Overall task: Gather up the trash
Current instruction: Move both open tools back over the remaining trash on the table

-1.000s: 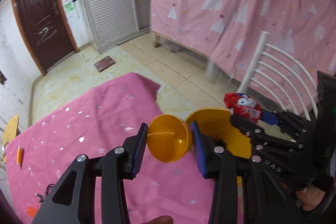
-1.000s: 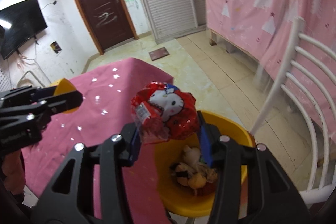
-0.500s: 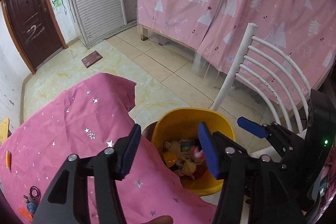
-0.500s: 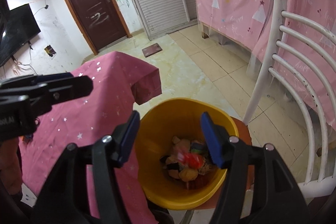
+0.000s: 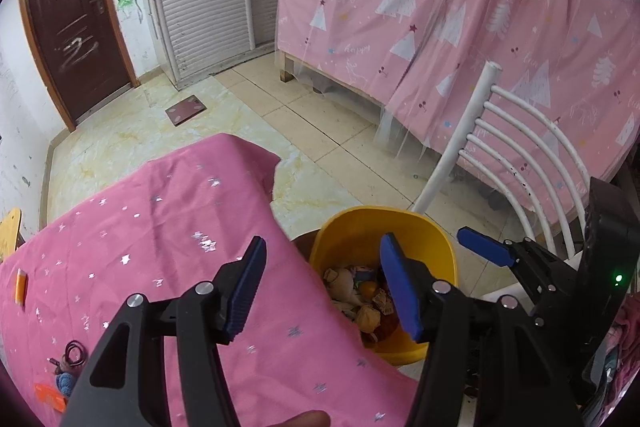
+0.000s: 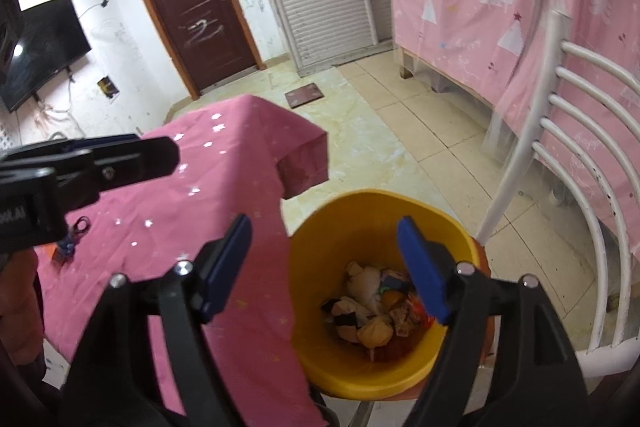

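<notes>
Pink curtain (image 5: 460, 27): patterned with white trees, it hangs across the far right side of the room, reaching down near the tiled floor.
Table with pink starred cloth (image 5: 160, 227): fills the lower left of both views; its near corner drapes down just beside the bin.
White chair (image 6: 580, 187): curved slatted back stands to the right of the bin, and the bin appears to rest on its seat (the contact itself is hidden).
Yellow bin (image 6: 320, 247): upright and open-topped, sitting between the table edge and the chair back.
Trash in the bin (image 6: 372, 303): crumpled wrappers, whitish wads and orange bits lie heaped at the bottom; single pieces are hard to tell apart.
Left gripper (image 5: 322, 291): blue-padded jaws spread wide with nothing between them, hovering over the table edge and the bin's near rim.
Right gripper (image 6: 324, 263): jaws likewise spread apart and empty, poised above the bin's mouth; in the left view it shows at the far right, beside the chair.
Small items on the cloth: a dark ring-shaped band (image 5: 74, 351), a blue object (image 5: 66, 383) and an orange piece (image 5: 50, 397) lie together near the left edge, well apart from the bin; an orange stick (image 5: 20, 285) lies farther up that edge.
</notes>
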